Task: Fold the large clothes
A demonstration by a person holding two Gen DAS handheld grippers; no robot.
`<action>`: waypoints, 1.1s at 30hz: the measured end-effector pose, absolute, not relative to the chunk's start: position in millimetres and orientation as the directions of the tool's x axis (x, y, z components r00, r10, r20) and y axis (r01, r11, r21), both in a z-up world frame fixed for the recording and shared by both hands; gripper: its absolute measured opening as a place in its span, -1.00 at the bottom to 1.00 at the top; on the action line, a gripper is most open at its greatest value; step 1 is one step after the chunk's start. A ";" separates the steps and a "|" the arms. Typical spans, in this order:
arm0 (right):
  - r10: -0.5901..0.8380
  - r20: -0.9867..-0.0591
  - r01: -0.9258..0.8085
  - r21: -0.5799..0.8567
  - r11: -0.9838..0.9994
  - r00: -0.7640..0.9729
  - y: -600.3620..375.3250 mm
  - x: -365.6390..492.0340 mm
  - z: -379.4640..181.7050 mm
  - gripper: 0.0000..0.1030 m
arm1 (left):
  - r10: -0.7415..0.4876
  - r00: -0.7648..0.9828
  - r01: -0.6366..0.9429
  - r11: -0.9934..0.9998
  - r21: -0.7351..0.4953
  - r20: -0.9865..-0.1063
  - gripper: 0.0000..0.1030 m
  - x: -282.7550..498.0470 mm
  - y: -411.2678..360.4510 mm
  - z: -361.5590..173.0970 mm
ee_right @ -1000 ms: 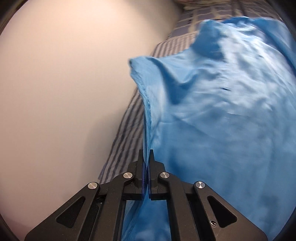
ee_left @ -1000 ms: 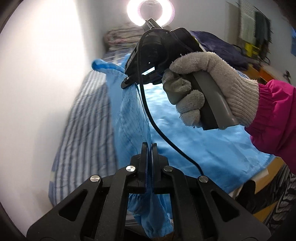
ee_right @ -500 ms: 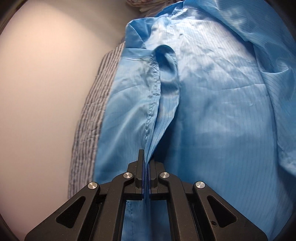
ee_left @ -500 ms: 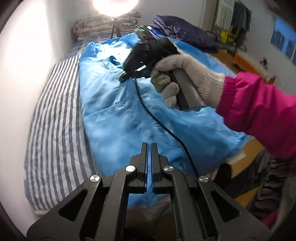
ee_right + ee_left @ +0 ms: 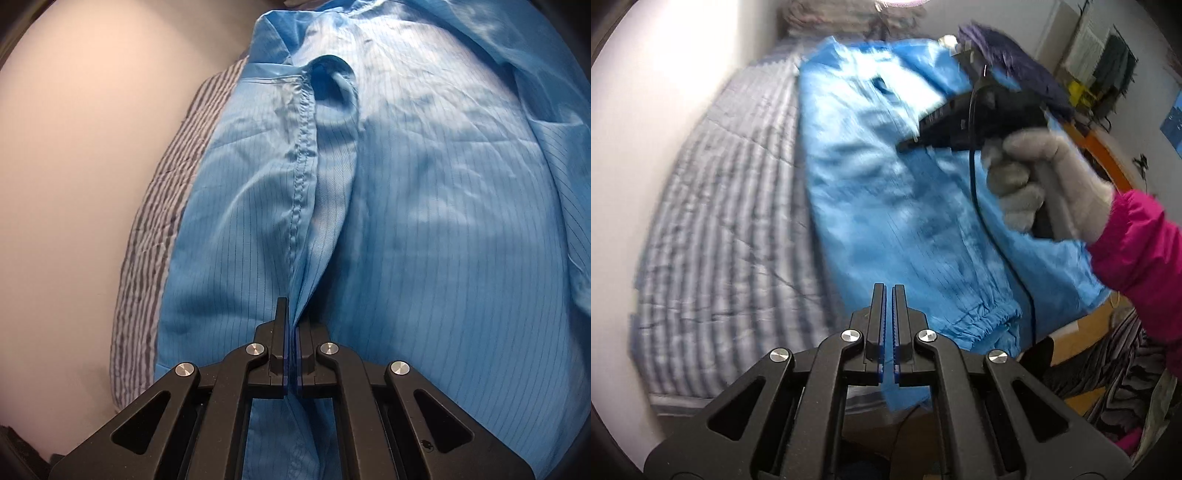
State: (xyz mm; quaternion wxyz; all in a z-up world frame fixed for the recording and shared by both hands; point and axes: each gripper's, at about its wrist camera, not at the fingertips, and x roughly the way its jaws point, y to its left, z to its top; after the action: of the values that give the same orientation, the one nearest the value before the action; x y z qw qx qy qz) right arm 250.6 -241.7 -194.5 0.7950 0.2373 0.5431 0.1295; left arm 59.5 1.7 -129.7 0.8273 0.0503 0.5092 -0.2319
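Note:
A large blue garment [image 5: 886, 206] lies spread lengthwise on a bed, its gathered cuff [image 5: 982, 317] near the foot edge. My left gripper [image 5: 888, 291] is shut at that near end, with a strip of the blue cloth running down between and below its fingers. In the right wrist view my right gripper [image 5: 291, 306] is shut on a raised ridge of the garment [image 5: 424, 221] beside a stitched seam [image 5: 301, 147]. The left wrist view, which is blurred, shows the right gripper [image 5: 903, 144] held over the cloth by a gloved hand [image 5: 1045, 177].
The grey striped bed cover [image 5: 731, 221] shows bare between the garment and a white wall [image 5: 646, 147]. A dark purple jacket [image 5: 1015, 62] lies at the far end. A pink sleeve [image 5: 1134, 240] and a black cable [image 5: 975, 192] cross the right side.
The garment hung lifted between both grippers a second ago and now lies down flat on the bed. Both grippers have sunk with it, still shut on the cloth.

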 end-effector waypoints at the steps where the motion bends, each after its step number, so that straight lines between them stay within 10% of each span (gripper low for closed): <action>1: 0.472 -0.795 0.060 0.531 0.845 0.380 -243.4 248.5 -194.7 -0.98 | -0.299 0.362 0.430 0.894 -0.126 -0.883 -1.00 62.4 -2.4 -140.4; 10: 0.511 -0.773 0.060 0.571 0.819 0.376 -250.3 244.2 -194.1 -0.95 | -0.238 0.341 0.309 0.942 -0.130 -0.910 -0.95 71.7 27.3 -162.8; 14: 0.509 -0.792 0.068 0.560 0.826 0.337 -256.5 240.0 -190.7 -0.80 | -0.330 0.316 0.249 0.933 -0.258 -0.889 -0.13 66.9 44.1 -161.8; 18: 0.506 -0.817 0.001 0.526 0.850 0.277 -257.3 210.9 -175.3 -0.51 | -0.387 0.246 0.245 0.912 -0.329 -0.889 -0.14 63.9 39.6 -175.9; 24: 0.545 -0.823 -0.023 0.549 0.836 0.160 -251.9 150.8 -182.4 -0.51 | -0.421 0.229 0.210 0.902 -0.378 -0.878 -0.89 63.4 41.3 -177.6; 27: 0.576 -0.810 -0.047 0.575 0.817 0.106 -236.7 129.9 -192.5 -0.91 | -0.400 0.261 0.221 0.911 -0.348 -0.879 -0.95 54.7 46.8 -166.5; 33: 0.601 -0.789 -0.078 0.596 0.799 0.127 -208.8 117.6 -187.4 -0.95 | -0.307 0.355 0.233 0.944 -0.235 -0.883 -0.95 46.8 53.6 -145.0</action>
State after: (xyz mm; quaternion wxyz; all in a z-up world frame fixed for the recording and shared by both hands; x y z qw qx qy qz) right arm 117.6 -208.8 -187.4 0.7200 0.2119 0.6173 0.2357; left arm 46.8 53.6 -145.0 0.8225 -0.0344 0.5436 -0.1641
